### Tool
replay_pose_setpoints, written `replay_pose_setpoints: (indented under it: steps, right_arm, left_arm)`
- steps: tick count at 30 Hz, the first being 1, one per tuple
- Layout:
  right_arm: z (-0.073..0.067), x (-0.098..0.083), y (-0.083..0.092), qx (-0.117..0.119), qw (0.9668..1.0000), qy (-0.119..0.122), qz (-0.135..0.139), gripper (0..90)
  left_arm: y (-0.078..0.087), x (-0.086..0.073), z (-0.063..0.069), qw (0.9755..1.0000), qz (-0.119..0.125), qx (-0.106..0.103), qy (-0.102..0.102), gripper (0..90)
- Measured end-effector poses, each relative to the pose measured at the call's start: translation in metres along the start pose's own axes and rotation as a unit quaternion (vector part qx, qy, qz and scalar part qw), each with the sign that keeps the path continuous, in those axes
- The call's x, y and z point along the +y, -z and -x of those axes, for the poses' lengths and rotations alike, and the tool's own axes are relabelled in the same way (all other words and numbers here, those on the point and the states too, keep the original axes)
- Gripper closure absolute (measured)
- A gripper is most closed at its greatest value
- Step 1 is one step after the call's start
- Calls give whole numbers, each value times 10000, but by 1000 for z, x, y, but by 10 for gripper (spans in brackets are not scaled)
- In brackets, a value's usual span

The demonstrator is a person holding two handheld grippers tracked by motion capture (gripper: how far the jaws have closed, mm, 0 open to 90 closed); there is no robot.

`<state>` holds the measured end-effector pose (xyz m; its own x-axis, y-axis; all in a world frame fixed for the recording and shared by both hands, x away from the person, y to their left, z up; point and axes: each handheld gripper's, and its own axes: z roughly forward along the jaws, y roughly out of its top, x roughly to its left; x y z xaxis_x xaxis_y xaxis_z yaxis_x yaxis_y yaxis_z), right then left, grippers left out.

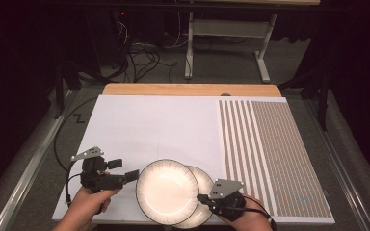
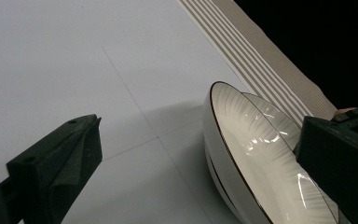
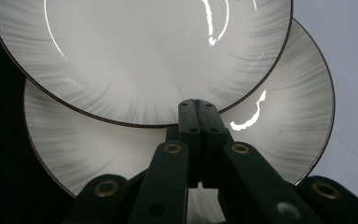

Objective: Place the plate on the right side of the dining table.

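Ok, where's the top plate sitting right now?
High view: top plate at the table's near edge, overlapping the lower plate, between the left claw and right claw.

Your two plates: upper plate (image 1: 167, 190) glossy cream-white, fine grey radial streaks toward rim, thin dark-brown edge line; lower plate (image 1: 203, 185) same pattern. White sheet (image 1: 154, 125) on table carries faint pencil-thin cross lines. Mat (image 1: 270, 154) at right: brown-and-white stripes, then fine brown check. Table (image 1: 188, 89) edge pale wood. Your left gripper (image 1: 123, 169) and right gripper (image 1: 201, 198) black, fingers (image 3: 196, 121) black with brass-coloured rivets, grey plates on top.
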<state>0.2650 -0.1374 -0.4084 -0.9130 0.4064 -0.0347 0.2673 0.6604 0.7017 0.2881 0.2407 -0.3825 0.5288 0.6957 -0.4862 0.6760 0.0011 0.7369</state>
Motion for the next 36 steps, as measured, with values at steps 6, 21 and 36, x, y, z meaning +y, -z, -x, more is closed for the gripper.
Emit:
replay_pose_setpoints:
  steps: [6,21,36]
  right_arm:
    - [0,0,0,-3,10000,3,2,900]
    - [-1,1,0,-12,10000,32,4,900]
    - [-1,1,0,-14,10000,52,24,900]
  left_arm:
    - [-2,2,-3,9993,-308,-108,203,6]
    - [-4,8,-8,9922,-869,-427,792,6]
    - [-5,9,-17,9757,-1397,-710,1533,61]
